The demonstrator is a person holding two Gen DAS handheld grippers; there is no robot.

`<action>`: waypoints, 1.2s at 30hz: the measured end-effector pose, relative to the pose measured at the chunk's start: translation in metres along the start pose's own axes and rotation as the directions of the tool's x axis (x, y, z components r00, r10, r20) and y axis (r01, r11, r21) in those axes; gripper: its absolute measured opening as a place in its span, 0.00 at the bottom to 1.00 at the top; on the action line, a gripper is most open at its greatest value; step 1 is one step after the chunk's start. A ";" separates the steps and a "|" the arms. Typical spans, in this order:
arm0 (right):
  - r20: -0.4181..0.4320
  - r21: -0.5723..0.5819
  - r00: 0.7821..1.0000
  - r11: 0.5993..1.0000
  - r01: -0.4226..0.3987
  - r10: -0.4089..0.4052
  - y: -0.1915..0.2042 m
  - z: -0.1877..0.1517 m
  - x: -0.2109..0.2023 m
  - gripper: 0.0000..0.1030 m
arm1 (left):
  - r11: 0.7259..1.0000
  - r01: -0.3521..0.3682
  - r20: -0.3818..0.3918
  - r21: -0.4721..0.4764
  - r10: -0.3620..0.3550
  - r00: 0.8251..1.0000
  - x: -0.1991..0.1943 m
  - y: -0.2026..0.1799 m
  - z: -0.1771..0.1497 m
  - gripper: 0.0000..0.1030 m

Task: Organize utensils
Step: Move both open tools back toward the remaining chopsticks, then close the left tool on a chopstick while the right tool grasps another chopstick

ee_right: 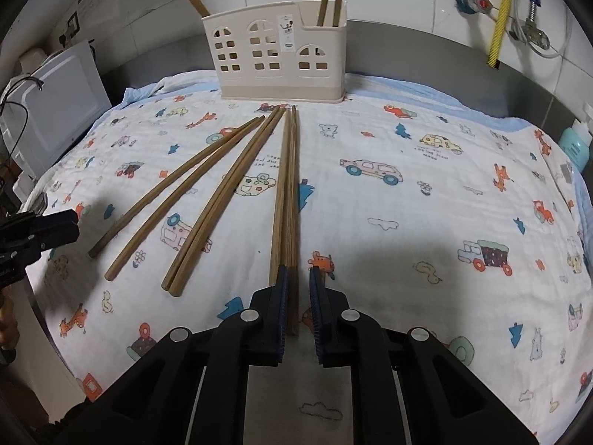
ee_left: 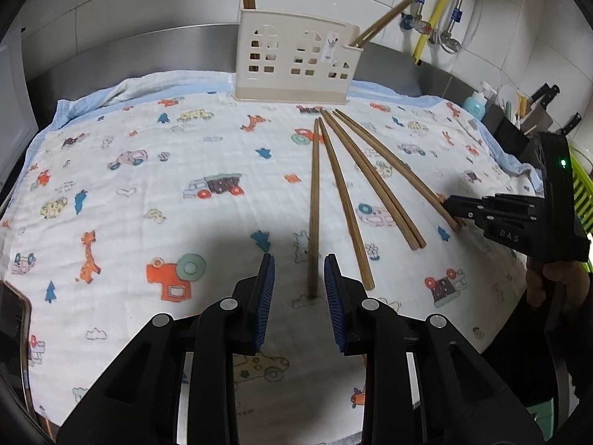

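Several wooden chopsticks lie fanned out on a cartoon-print cloth (ee_left: 148,185), in front of a cream utensil holder (ee_left: 296,63) (ee_right: 281,55) that has chopsticks standing in it. In the left wrist view my left gripper (ee_left: 299,285) is open, with the near end of the leftmost chopstick (ee_left: 314,204) between its pads and touching neither. My right gripper (ee_right: 298,289) straddles the rightmost pair of chopsticks (ee_right: 288,193). Its jaws are narrow; the left pad is against the pair and a gap shows at the right pad. Each gripper appears in the other's view, the right gripper (ee_left: 450,209) and the left gripper (ee_right: 76,224).
A white appliance (ee_right: 55,104) stands left of the cloth. A blue bottle (ee_left: 474,104), a knife block (ee_left: 537,111) and a green rack (ee_left: 582,193) crowd the right side. Pipes and a yellow hose (ee_right: 500,18) run down the tiled wall. A hand (ee_left: 548,282) holds the right gripper.
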State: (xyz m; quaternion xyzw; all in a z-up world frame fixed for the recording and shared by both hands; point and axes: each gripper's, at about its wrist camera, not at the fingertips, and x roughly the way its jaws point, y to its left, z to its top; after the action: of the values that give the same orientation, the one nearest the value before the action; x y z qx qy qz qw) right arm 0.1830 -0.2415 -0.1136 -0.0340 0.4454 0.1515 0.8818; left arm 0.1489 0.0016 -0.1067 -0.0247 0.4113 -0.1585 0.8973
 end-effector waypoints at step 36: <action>0.033 0.007 0.999 1.000 0.014 -0.015 -0.001 -0.003 0.004 0.06 | 0.999 -0.030 -0.035 0.022 0.031 0.999 0.046 -0.015 0.013 0.13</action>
State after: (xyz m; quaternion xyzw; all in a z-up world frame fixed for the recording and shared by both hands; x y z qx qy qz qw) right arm 0.1832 -0.2416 -0.1182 -0.0317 0.4310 0.1440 0.8902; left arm 0.1831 -0.0283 -0.1292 -0.0059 0.4258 -0.1495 0.8924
